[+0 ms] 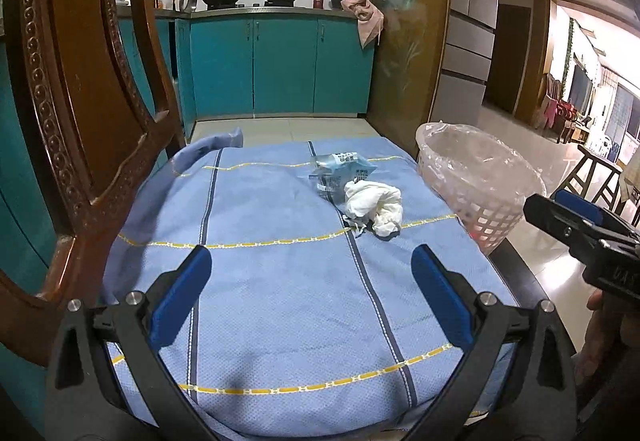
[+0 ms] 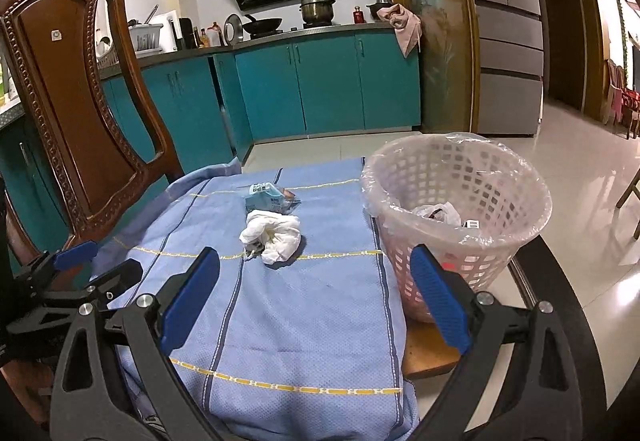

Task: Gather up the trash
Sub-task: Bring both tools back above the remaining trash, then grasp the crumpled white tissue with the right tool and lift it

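A crumpled white tissue (image 1: 374,207) (image 2: 273,237) lies on the blue towel (image 1: 280,301) (image 2: 304,321), and just behind it, touching, lies a clear blue-printed wrapper (image 1: 340,169) (image 2: 266,199). At the towel's right edge stands a pink lattice waste basket (image 1: 480,185) (image 2: 460,209) lined with a clear bag, with some trash inside. My left gripper (image 1: 312,261) hovers open over the near towel, well short of the tissue, nothing between its fingers. My right gripper (image 2: 316,261) is open too, near the basket's front. The right gripper's side also shows at the far right of the left wrist view (image 1: 580,229).
A carved wooden chair back (image 1: 80,121) (image 2: 76,113) rises close on the left. Teal kitchen cabinets (image 1: 280,65) (image 2: 320,81), a stove with pots and a fridge (image 2: 508,29) lie beyond. The table's dark rim (image 2: 560,281) shows right of the basket.
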{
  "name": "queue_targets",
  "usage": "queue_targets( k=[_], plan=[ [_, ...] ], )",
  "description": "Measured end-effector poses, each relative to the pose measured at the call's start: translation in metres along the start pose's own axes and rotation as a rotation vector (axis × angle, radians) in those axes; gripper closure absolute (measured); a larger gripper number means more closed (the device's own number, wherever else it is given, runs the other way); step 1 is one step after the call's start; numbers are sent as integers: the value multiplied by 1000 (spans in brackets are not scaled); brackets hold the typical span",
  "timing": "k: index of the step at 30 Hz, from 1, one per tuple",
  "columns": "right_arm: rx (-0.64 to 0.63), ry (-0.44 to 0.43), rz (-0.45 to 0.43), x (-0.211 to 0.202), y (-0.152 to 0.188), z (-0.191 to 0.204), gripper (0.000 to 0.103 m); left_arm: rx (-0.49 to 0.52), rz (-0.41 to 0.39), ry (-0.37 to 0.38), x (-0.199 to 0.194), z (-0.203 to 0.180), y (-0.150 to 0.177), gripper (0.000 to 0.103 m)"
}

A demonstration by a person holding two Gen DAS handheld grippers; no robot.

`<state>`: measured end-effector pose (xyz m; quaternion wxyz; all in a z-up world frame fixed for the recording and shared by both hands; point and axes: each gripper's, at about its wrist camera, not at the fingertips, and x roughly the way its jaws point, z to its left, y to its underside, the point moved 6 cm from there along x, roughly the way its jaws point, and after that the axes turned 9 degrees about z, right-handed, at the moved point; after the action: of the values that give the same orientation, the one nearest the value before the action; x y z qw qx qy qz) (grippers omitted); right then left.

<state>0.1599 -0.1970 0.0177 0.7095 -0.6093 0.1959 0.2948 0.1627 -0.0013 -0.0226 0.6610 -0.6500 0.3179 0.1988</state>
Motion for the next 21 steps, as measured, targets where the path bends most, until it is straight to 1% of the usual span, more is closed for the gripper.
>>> queue_targets(
  k=[17,21],
  plan=[
    [10,-11,6,-1,0,-2,9,5,13,-5,5,-4,1,3],
    [14,-27,38,10,-2,4,9,-5,6,-3,5,-3,1,3]
  ],
)
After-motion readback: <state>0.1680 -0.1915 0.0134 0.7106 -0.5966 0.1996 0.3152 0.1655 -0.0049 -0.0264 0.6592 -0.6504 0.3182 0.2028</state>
